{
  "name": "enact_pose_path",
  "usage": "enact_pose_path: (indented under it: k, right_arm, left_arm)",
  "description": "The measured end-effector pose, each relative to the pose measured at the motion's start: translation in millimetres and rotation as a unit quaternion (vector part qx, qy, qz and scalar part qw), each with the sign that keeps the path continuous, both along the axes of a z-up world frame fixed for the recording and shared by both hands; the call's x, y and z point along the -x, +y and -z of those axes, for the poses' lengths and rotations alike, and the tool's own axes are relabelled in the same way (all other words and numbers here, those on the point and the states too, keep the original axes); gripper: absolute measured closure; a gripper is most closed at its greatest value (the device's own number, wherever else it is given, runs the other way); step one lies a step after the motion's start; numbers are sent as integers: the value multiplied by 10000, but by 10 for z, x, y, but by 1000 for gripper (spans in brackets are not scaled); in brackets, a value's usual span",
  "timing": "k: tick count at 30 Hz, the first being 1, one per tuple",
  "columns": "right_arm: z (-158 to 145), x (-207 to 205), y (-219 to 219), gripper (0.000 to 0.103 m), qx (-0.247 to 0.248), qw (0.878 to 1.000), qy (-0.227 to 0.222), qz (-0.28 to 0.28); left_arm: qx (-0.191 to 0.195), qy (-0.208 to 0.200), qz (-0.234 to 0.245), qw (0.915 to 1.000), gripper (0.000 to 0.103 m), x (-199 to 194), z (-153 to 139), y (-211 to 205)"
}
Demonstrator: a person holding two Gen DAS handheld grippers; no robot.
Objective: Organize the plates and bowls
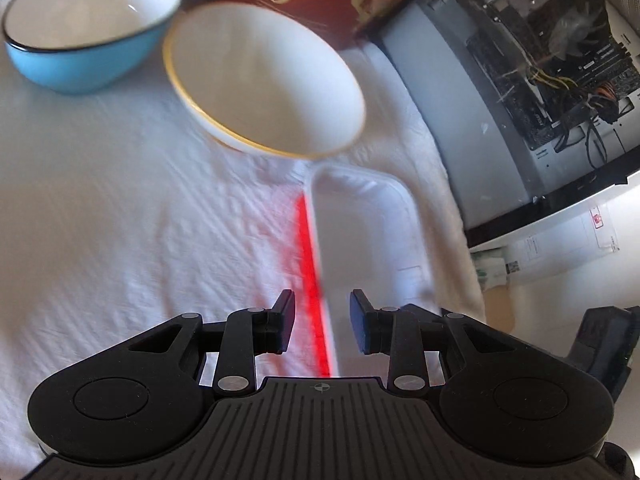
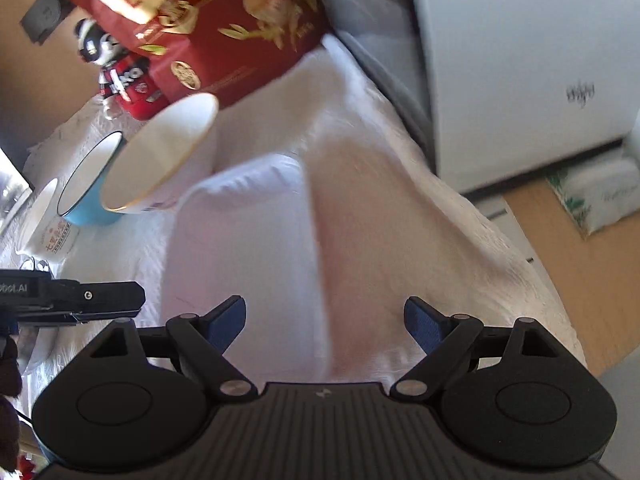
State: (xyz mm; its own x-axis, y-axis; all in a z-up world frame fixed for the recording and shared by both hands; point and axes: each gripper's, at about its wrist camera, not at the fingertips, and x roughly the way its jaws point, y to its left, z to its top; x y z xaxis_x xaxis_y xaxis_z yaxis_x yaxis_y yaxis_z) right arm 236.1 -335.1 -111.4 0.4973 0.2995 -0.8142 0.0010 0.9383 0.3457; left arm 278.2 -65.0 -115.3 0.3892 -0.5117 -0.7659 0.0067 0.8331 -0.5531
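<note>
A white bowl with a gold rim [image 1: 264, 80] sits on the white cloth beside a blue bowl with a dark rim [image 1: 88, 20]. A rectangular white plate with a red underside edge [image 1: 360, 232] stands on edge in front of my left gripper [image 1: 322, 320], whose jaws are open with the plate's rim between them, not pressed. In the right wrist view the same plate [image 2: 248, 248] rises ahead of my right gripper [image 2: 324, 320], which is open wide and empty. The gold-rimmed bowl [image 2: 160, 152], blue bowl [image 2: 90, 184] and a printed white bowl [image 2: 44, 220] lie to the left.
A red snack bag [image 2: 192, 20] and a small figurine [image 2: 116, 72] stand at the back. An open computer case [image 1: 540, 80] stands at the right of the cloth-covered table [image 1: 100, 220]. The other gripper's body [image 2: 72, 300] shows at the left. A wooden floor [image 2: 560, 264] lies beyond the table edge.
</note>
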Motion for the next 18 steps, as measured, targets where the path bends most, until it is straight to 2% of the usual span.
enact_pose_path:
  k: [2,6,8,10,14,15,17,18]
  right_arm:
    - [27,-8,-66,11,-287,9995,-39,-137]
    - [77,-58,-100,1,-472,9975,71,-528]
    - [97,-76,-121,0,-571,9968,119,-538]
    - [97,-128,-51,0,-404,9970,193,-629]
    - [72,-229,137,1,167,9919,401,-1191]
    - [56,-262,149,12,199,9898,467,-1332]
    - [-28,-243,98,26,176,9924,277,-1189]
    - [-83,-214,87,28,251,9945,120,-1014]
  left_arm:
    - [0,18,-116,9999,69,3,-2,-64]
    - [-137,56,-367,9992,69,22,-39,-52]
    - [-251,84,-437,9987,70,5,-49,-42]
    - [-311,128,-465,9983,70,-8,-42,-37]
    - [-374,137,-329,9987,70,-60,-4,-41]
    - [-385,116,-265,9988,72,-85,2,-48]
    - [-383,125,-206,9990,74,-113,4,-48]
    - [-323,104,-147,9993,76,-116,3,-52]
